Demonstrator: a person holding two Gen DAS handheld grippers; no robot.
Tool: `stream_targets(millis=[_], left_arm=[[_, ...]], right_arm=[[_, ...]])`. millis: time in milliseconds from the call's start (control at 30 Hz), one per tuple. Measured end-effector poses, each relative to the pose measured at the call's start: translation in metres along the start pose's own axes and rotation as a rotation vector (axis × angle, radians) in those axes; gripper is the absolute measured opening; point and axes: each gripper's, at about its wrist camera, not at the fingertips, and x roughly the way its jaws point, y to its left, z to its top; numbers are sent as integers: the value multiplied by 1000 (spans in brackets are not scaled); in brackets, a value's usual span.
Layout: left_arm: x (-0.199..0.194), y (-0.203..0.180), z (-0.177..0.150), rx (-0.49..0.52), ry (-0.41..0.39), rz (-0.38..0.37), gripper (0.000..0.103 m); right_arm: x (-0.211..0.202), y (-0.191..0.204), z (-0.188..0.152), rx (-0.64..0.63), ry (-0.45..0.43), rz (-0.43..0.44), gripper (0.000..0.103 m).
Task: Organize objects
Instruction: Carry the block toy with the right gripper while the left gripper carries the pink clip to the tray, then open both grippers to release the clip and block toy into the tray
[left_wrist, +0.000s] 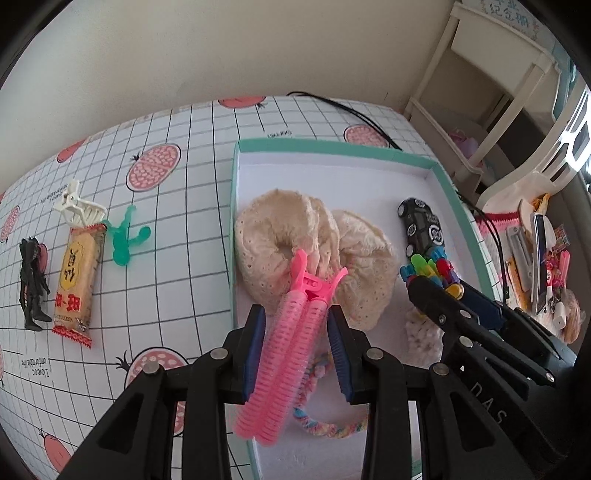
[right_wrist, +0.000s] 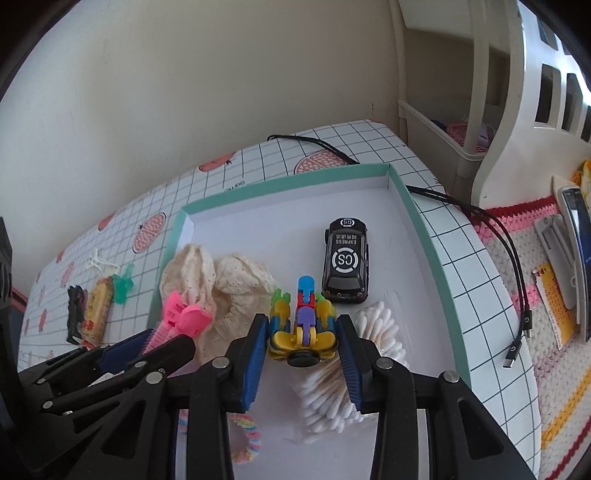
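On the gridded tablecloth (left_wrist: 177, 280), far left, a black figurine (left_wrist: 34, 286) lies flat, just beside a wrapped snack bar (left_wrist: 77, 280); a white claw clip (left_wrist: 78, 206) sits at the bar's far end, and a green plastic toy (left_wrist: 123, 238) lies just to its right; all four rest outside the box. At centre stands a shallow teal-rimmed box (left_wrist: 332, 147) with a white floor; two cream lace scrunchies (left_wrist: 280, 243) lie against its left wall, touching one another; over them the left gripper (left_wrist: 295, 343) is clamped on a pink roller hair clip (left_wrist: 288, 354), both blue pads pressing its ribbed barrels, the clip's pink tail pointing away from the camera; a pastel braided hair tie (left_wrist: 332, 428) lies on the box floor beneath. Further right, the right gripper (right_wrist: 303, 347) is closed on a multicoloured block toy (right_wrist: 301, 321), its pads bearing on the toy's two sides; a bundle of cotton swabs (right_wrist: 376, 328) lies on the box floor just beside and partly under the right finger; a black toy car (right_wrist: 345, 262) sits beyond the block toy, near the box's right wall. At far right, black cables (right_wrist: 491, 229) trail off the table edge onto a crocheted mat (right_wrist: 554, 376).
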Motion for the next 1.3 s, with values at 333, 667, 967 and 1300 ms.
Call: stream_targets(millis=[333,667,967,1300], left_arm=[[3,3,-1,1,25,-12,39],[-10,9,-1,-3,21,-32,47],[-31,11,2,8,-23,-28,53],[-42,27,3,-22,-63,53,54]], right_arm=[[2,1,-1,-6,21,-10,40],[-10,2,4,5,9,-7,49],[-26,7,11,4,-36,18,50],[-21,15,9,-36,-23,17,56]])
